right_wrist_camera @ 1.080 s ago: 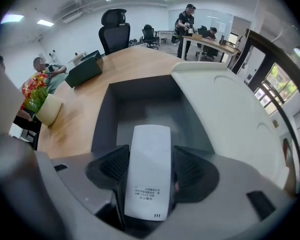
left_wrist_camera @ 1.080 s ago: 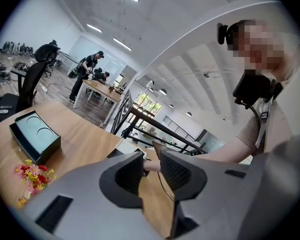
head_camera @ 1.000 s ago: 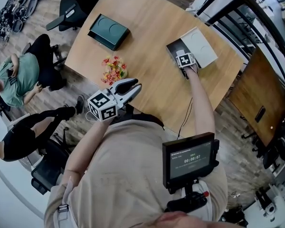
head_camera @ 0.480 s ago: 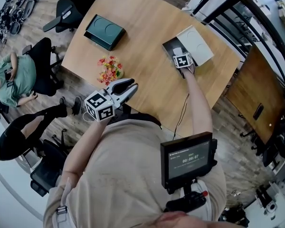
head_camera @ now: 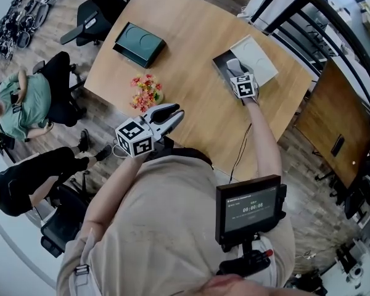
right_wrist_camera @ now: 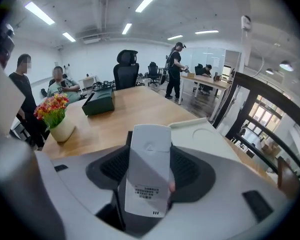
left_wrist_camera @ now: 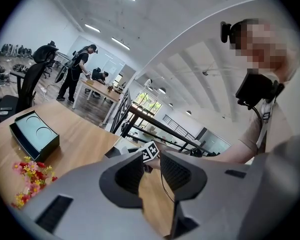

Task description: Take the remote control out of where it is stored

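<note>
My right tongs (right_wrist_camera: pixel 151 176) are squeezed tight on the white remote control (right_wrist_camera: pixel 150 149). It stands up between the two jaws in the middle of the right gripper view. In the head view it is at the upper right, over the open dark box (head_camera: pixel 222 60), just beside the white lid (head_camera: pixel 258 57) on the wooden table (head_camera: pixel 191 42). My left tongs (left_wrist_camera: pixel 151 171) are loose, with the jaws apart and nothing in them. In the head view they are just below the flowers (head_camera: pixel 147 91).
</note>
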The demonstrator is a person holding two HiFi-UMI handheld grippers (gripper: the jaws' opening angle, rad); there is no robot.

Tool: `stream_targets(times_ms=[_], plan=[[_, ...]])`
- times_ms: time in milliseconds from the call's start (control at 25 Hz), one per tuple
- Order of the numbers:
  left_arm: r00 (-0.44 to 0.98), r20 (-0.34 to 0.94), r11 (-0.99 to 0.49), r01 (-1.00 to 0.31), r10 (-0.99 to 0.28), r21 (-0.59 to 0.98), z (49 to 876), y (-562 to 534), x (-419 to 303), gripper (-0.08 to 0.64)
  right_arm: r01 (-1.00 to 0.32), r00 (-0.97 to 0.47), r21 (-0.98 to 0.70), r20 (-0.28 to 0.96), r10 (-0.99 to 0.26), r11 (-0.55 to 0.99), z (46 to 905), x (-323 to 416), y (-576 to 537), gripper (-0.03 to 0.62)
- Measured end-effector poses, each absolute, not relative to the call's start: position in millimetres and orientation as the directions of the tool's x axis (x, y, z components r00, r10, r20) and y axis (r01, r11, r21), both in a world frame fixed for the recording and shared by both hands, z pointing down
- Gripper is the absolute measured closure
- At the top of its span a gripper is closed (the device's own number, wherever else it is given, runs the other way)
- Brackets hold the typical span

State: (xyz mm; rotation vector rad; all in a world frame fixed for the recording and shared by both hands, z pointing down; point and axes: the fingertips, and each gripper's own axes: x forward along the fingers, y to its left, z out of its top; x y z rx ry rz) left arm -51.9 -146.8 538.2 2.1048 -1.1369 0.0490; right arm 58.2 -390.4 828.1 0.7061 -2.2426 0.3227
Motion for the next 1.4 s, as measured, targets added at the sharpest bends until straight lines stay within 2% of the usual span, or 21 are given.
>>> stream_targets(times_ms=[720,1400], plan=[[0.59,0.346,-0.342,-0.753,-0.73,0.562,534.5,-151.8,-48.3,0.469,-0.62,-0.759,-0.227,0.419,-0.499,0.751,673.5,62.8,-372.4,0.328],[0.596,0.283,-0.4,-0.753,-0.752,0.523,493.0,-153.0,-50.6,0.469,-0.55,-0.833,-0.181,0.192,-0.52,0.815,515.3,76.0,-303.4,0.328]])
